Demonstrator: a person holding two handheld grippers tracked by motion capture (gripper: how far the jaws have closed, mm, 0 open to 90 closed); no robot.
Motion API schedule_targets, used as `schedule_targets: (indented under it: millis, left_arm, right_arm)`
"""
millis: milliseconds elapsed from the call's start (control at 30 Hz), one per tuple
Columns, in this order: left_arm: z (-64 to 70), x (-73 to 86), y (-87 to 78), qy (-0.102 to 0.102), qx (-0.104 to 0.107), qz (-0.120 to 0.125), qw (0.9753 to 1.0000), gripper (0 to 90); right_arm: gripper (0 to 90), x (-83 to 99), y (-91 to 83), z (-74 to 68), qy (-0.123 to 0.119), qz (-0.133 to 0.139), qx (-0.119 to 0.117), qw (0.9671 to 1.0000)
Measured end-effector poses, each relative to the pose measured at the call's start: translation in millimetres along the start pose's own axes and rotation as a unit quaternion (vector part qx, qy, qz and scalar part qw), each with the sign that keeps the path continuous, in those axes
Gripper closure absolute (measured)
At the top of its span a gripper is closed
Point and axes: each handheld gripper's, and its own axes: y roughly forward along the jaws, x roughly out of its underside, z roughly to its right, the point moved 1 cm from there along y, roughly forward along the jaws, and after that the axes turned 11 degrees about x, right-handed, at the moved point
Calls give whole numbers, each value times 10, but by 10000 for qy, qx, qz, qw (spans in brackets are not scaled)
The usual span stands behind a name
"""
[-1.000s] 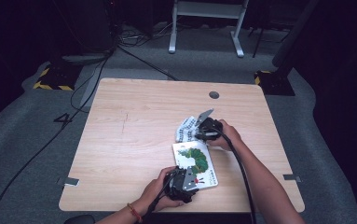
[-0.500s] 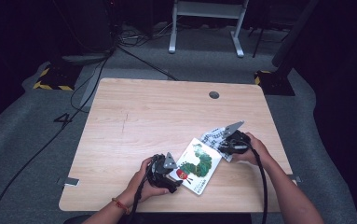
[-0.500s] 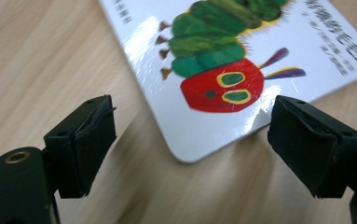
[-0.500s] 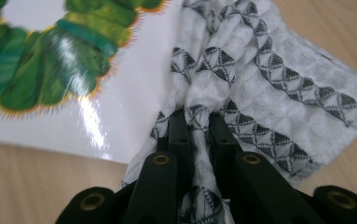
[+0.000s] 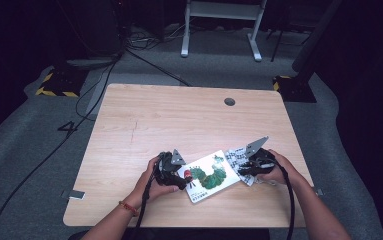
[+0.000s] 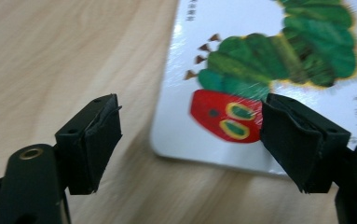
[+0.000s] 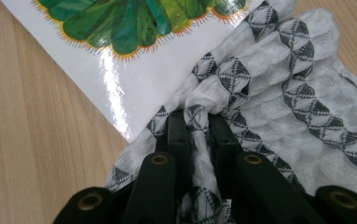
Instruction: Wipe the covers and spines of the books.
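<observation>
A white picture book (image 5: 208,176) with a green caterpillar and red face lies on the wooden table (image 5: 144,125), near its front edge. In the left gripper view the book (image 6: 269,60) lies just ahead of my left gripper (image 6: 190,140), which is open with its jaws wide apart over the book's corner. From above, the left gripper (image 5: 175,172) sits at the book's left end. A white cloth with black diamond pattern (image 5: 239,161) lies at the book's right end. My right gripper (image 7: 197,126) is shut on a fold of the cloth (image 7: 278,93), seen from above at the right gripper (image 5: 251,164).
A round cable hole (image 5: 229,101) sits at the table's far edge. A white frame (image 5: 219,25) and cables stand on the floor beyond. A yellow-black striped block (image 5: 54,85) lies on the floor left of the table.
The book and cloth have shifted right and turned. My left gripper moved to the book's left end, the right gripper moved right with the cloth.
</observation>
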Motion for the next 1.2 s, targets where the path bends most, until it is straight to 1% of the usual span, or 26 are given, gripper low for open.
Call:
schedule_targets:
  millis: [33, 67, 100, 133, 167, 200, 233, 267, 300, 333, 400, 433, 533, 567, 633, 733, 833, 967, 1100, 1200]
  left_arm:
    - [0, -1, 10, -38, 12, 35, 10000, 209]
    - [-4, -3, 14, -47, 38, 34, 10000, 206]
    - [-10, 2, 19, -56, 52, 68, 9999, 204]
    - [-16, 11, 22, -93, 128, 93, 9998, 207]
    - [-16, 11, 22, -93, 128, 93, 9998, 208]
    - [-63, 32, 36, -204, 442, 149, 9987, 209]
    - [-63, 32, 36, -204, 442, 149, 9987, 209]
    - [-85, 45, 37, -189, 533, 182, 9982, 209]
    - [-93, 46, 36, -144, 566, 175, 9981, 209]
    - [-95, 44, 39, -134, 567, 186, 9981, 209]
    - [-97, 44, 40, -123, 572, 186, 9981, 209]
    - [-99, 46, 37, -111, 586, 177, 9981, 209]
    - [-104, 49, 37, -88, 596, 188, 9980, 209]
    - [-103, 50, 38, -87, 602, 196, 9980, 208]
    - [-102, 50, 39, -89, 599, 199, 9980, 208]
    - [-101, 56, 39, -97, 596, 220, 9979, 208]
    - [-97, 57, 39, -103, 583, 225, 9980, 208]
    - [-98, 54, 37, -101, 588, 205, 9980, 208]
    - [-96, 58, 36, -110, 580, 209, 9980, 208]
    - [-94, 63, 36, -116, 571, 237, 9980, 208]
  right_arm:
    - [825, 6, -1, -12, -2, 20, 52, 10000]
    - [824, 13, -4, -25, 60, 38, 100, 9999]
    - [825, 25, -3, -37, 109, 93, 133, 9998]
    - [822, 40, -6, -47, 154, 139, 166, 9996]
    - [822, 40, -6, -47, 154, 139, 166, 9996]
    - [821, 51, -4, -45, 195, 182, 171, 9995]
    - [821, 51, -4, -45, 195, 182, 171, 9995]
    - [818, 43, -1, -40, 172, 175, 190, 9995]
    - [817, 12, 21, -20, 194, 201, 325, 9991]
    - [816, -24, 47, -5, 271, 213, 413, 9986]
    - [813, -107, 113, 40, 305, 273, 608, 9973]
    - [813, -140, 139, 63, 358, 289, 667, 9967]
    - [812, -270, 252, 165, 565, 397, 885, 9937]
    - [812, -325, 301, 221, 665, 437, 897, 9928]
    - [812, -339, 311, 235, 690, 435, 916, 9925]
    - [818, -345, 312, 229, 733, 414, 913, 9923]
    - [819, -292, 254, 167, 640, 328, 854, 9937]
    - [818, -125, 105, 35, 461, 178, 553, 9972]
    - [816, 57, -36, -115, 291, 81, 323, 9990]
    - [815, 186, -127, -214, 209, 61, 216, 9995]
